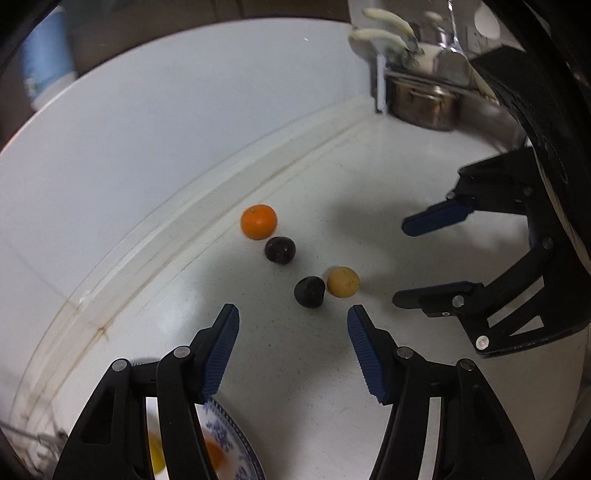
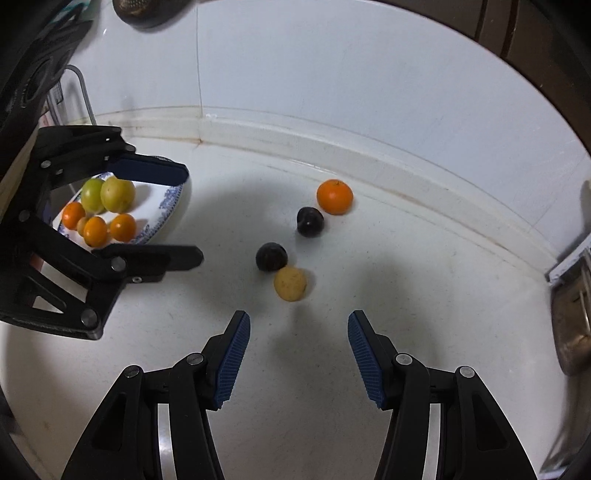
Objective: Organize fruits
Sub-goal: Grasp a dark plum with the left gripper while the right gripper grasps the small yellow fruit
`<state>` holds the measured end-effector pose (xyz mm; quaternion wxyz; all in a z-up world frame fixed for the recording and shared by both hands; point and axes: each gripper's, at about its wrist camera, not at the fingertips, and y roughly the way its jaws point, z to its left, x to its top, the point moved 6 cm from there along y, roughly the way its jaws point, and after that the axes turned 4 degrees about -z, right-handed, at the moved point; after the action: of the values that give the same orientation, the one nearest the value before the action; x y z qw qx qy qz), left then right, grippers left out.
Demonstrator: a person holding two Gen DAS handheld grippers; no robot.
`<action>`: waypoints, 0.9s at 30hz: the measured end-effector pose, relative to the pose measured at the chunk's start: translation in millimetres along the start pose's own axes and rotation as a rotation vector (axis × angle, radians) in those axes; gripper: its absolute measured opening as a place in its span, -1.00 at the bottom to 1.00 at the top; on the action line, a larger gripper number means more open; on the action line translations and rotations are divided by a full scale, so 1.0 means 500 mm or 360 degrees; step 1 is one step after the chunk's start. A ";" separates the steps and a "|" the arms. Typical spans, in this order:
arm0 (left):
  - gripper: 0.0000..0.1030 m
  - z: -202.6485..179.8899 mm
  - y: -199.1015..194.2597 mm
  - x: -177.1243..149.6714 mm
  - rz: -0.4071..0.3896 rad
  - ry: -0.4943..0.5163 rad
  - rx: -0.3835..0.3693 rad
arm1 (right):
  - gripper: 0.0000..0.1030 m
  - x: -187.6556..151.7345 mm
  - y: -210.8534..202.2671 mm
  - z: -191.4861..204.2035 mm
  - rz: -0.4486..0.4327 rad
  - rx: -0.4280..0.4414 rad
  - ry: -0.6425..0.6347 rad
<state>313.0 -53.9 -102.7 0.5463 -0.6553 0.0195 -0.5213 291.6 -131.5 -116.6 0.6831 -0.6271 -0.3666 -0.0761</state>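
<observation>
On the white counter lie an orange tangerine [image 1: 258, 221] [image 2: 334, 196], two dark plums [image 1: 280, 249] [image 1: 309, 291] [image 2: 310, 221] [image 2: 271, 256] and a small yellow fruit [image 1: 343, 281] [image 2: 290, 283]. A blue-patterned plate [image 2: 168, 206] holds green and orange fruits at the left; its rim shows under my left gripper [image 1: 229, 413]. My left gripper [image 1: 293, 317] [image 2: 194, 216] is open and empty, just short of the nearer plum. My right gripper [image 2: 299, 321] [image 1: 399, 258] is open and empty, just short of the yellow fruit.
A white tiled wall with a raised ledge [image 1: 207, 206] runs behind the fruits. A steel pot [image 1: 421, 105] [image 2: 570, 328] and a rack with utensils [image 1: 388, 29] stand at the right. A metal rack [image 2: 83, 92] stands behind the plate.
</observation>
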 end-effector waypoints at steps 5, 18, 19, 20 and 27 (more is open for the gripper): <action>-0.02 0.009 0.045 0.001 0.0105 0.0059 -0.0037 | 0.09 0.007 0.039 -0.002 0.0034 0.0050 -0.0018; -0.18 0.002 0.110 0.003 0.0233 0.0117 -0.0207 | -0.03 0.003 0.087 -0.008 0.0050 0.0174 0.0010; -0.20 0.003 0.115 0.005 0.0239 0.0116 -0.0226 | -0.04 0.003 0.090 -0.009 0.0054 0.0177 0.0014; -0.22 0.004 0.119 0.006 0.0245 0.0114 -0.0238 | -0.04 0.003 0.090 -0.008 0.0056 0.0181 0.0017; -0.26 0.005 0.138 0.009 0.0295 0.0103 -0.0329 | -0.14 0.008 0.102 -0.012 0.0051 0.0220 0.0015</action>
<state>354.4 -82.4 -150.0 0.5207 -0.6864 0.1511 -0.4846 325.9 -125.4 -154.6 0.7276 -0.5838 -0.3577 -0.0427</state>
